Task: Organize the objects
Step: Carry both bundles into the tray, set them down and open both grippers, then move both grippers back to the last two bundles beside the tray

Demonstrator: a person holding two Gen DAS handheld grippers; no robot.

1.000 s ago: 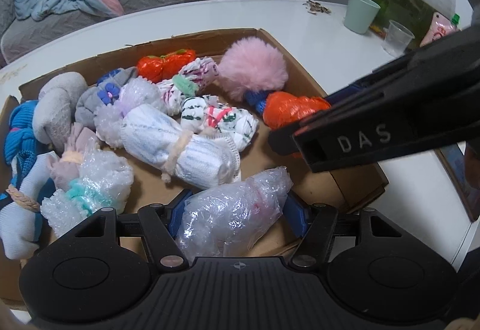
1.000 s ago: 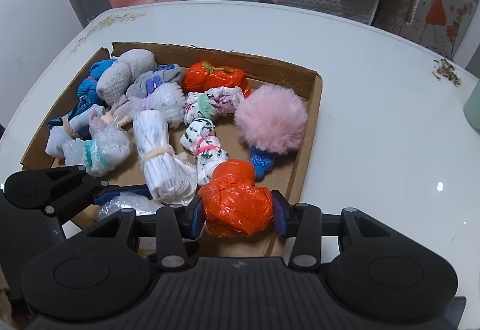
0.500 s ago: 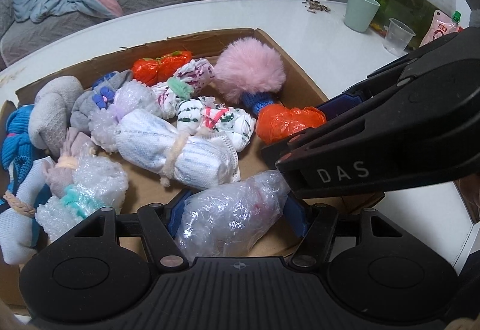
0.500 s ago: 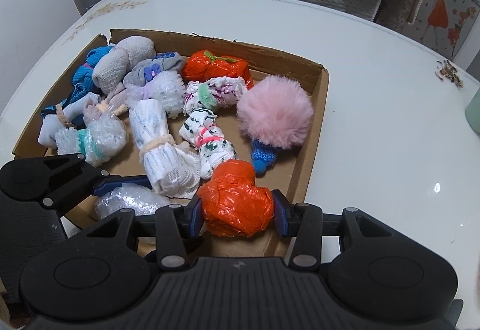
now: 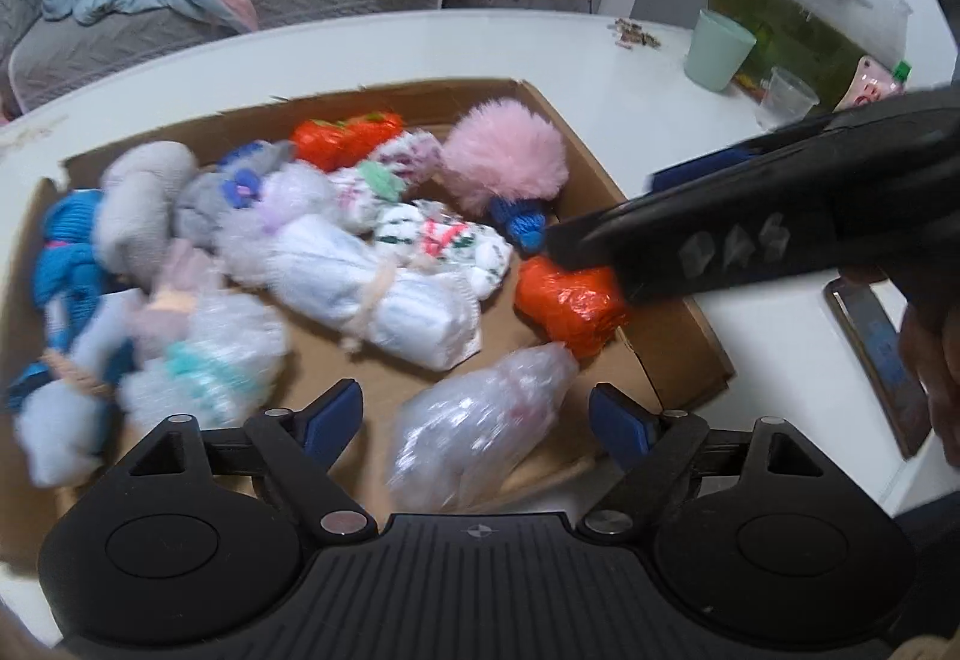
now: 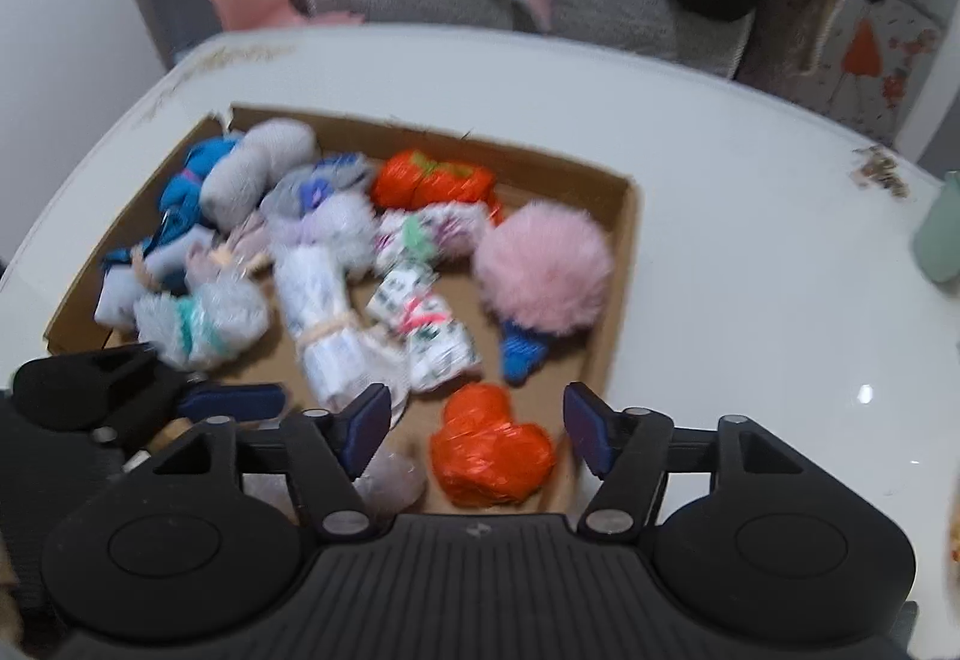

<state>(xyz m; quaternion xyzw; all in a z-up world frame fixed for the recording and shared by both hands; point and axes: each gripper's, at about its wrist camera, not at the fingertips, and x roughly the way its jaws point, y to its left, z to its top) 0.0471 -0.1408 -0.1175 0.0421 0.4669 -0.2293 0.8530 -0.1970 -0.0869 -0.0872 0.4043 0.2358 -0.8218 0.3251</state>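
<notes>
Now both grippers' jaws have just been opening and stand apart, the left gripper (image 5: 477,417) around a clear-wrapped bundle (image 5: 480,429), the right gripper (image 6: 474,429) around an orange bundle (image 6: 489,447), both bundles released and lying in the cardboard tray (image 5: 666,294) on the white desk (image 6: 750,240), apparently delivered.

Two handheld grippers, both angled steeply downward. Left gripper (image 5: 476,411): jaws just opened wider, blue pads (image 5: 618,423) standing clear on either side, nothing pressed between them. Right gripper (image 6: 474,429): jaws likewise just opened, pads apart and free. Right gripper's black body crossing the left wrist view from the right, a hand (image 5: 933,360) partly visible behind it.
</notes>
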